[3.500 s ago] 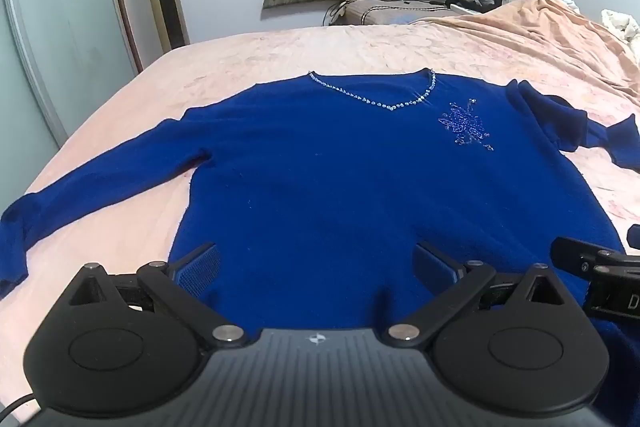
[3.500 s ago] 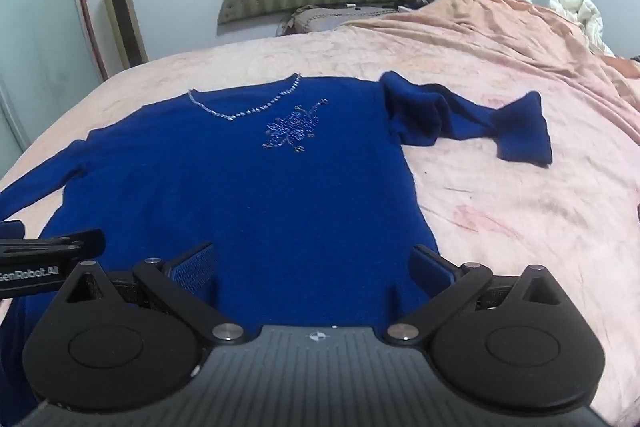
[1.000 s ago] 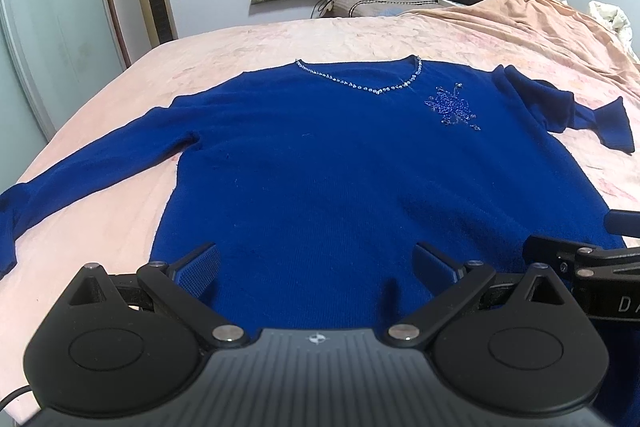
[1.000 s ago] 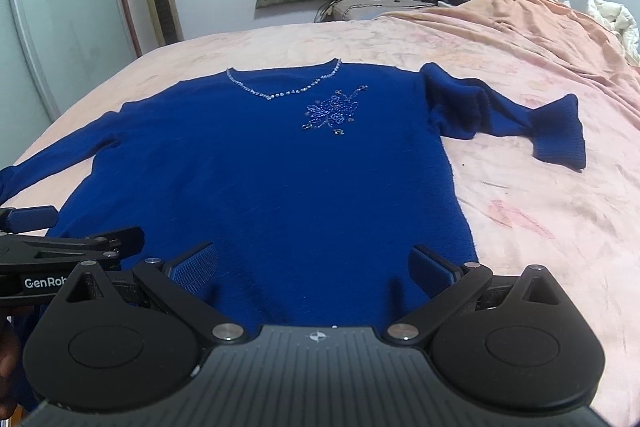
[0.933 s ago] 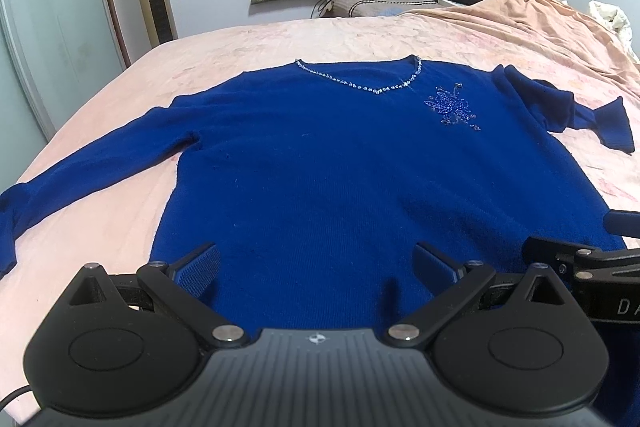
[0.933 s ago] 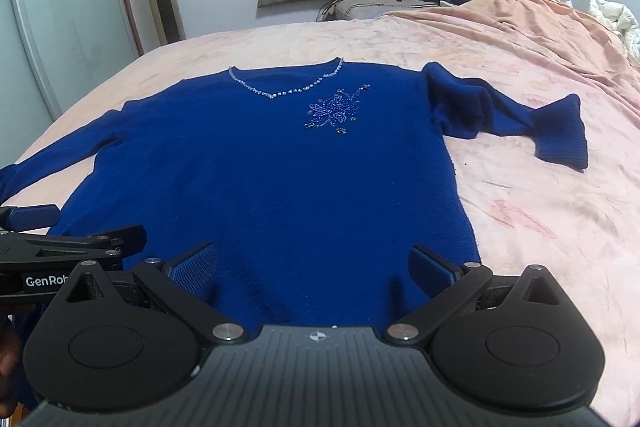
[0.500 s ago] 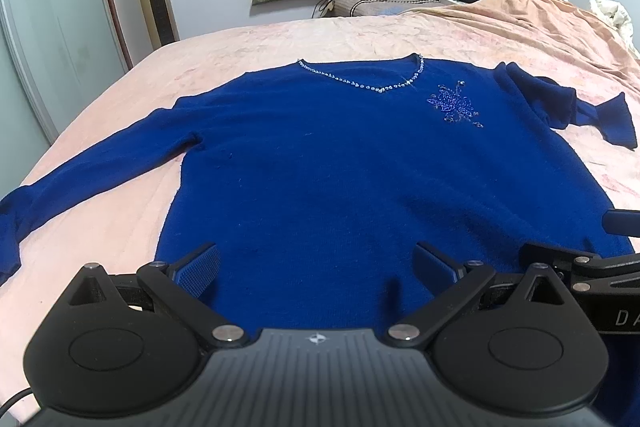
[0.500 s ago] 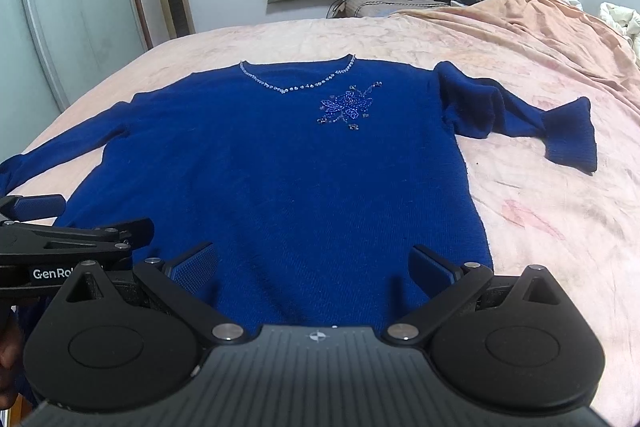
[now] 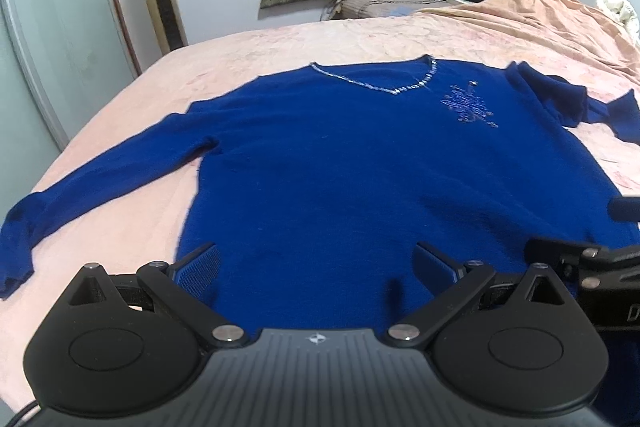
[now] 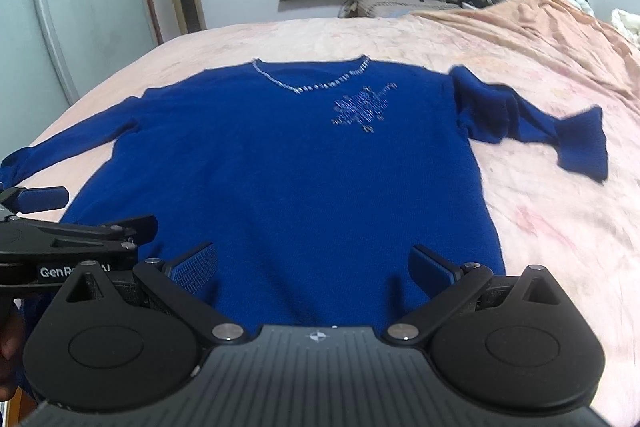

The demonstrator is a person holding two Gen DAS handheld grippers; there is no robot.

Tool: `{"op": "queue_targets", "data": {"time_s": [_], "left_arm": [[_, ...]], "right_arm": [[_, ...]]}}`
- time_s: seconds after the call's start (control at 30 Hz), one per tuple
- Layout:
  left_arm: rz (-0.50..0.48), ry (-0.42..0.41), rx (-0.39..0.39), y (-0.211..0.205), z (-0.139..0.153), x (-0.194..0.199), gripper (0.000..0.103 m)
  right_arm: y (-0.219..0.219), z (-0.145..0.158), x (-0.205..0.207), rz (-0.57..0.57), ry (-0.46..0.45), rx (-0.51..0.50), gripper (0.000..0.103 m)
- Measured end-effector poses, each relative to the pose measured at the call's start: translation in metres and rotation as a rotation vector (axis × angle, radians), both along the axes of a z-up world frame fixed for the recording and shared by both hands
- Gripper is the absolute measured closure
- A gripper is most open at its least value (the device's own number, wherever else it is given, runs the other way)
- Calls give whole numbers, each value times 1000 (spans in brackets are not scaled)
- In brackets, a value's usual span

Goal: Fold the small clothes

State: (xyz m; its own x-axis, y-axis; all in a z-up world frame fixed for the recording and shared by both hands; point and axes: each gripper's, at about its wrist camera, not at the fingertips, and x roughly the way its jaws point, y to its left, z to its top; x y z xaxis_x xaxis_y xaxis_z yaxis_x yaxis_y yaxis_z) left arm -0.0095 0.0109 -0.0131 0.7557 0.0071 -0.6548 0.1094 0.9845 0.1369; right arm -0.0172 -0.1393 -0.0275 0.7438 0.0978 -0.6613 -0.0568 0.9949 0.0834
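Blue sweater (image 9: 360, 179) lies flat on bed (image 9: 280, 51), filling centre frame, neckline at top. Hem meets both tools at bottom. Left gripper (image 9: 316, 263) and right gripper (image 10: 314, 263): 2 tools, jaws wide, empty.

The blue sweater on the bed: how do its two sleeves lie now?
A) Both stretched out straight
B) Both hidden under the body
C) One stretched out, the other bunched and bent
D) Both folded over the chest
C: on the blue sweater, one sleeve lies stretched out, the other sleeve is bunched and bent.
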Motion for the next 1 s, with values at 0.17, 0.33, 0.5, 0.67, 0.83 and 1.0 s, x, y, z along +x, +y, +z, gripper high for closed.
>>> {"op": "queue_targets", "data": {"time_s": [0.17, 0.33, 0.5, 0.67, 0.83, 1.0], "left_arm": [[63, -14, -4, 18, 6, 4, 0], [109, -21, -4, 34, 11, 7, 0], [150, -23, 17, 42, 14, 8, 0], [170, -20, 39, 46, 15, 9, 0], [188, -25, 76, 46, 16, 9, 0], [207, -28, 85, 48, 17, 10, 0]], "right_arm": [[11, 8, 20, 26, -32, -19, 0], [27, 13, 42, 66, -49, -52, 0], [43, 15, 56, 115, -53, -52, 0], [55, 16, 60, 149, -64, -53, 0], [58, 16, 61, 156, -69, -57, 0], [54, 14, 58, 141, -83, -70, 0]]}}
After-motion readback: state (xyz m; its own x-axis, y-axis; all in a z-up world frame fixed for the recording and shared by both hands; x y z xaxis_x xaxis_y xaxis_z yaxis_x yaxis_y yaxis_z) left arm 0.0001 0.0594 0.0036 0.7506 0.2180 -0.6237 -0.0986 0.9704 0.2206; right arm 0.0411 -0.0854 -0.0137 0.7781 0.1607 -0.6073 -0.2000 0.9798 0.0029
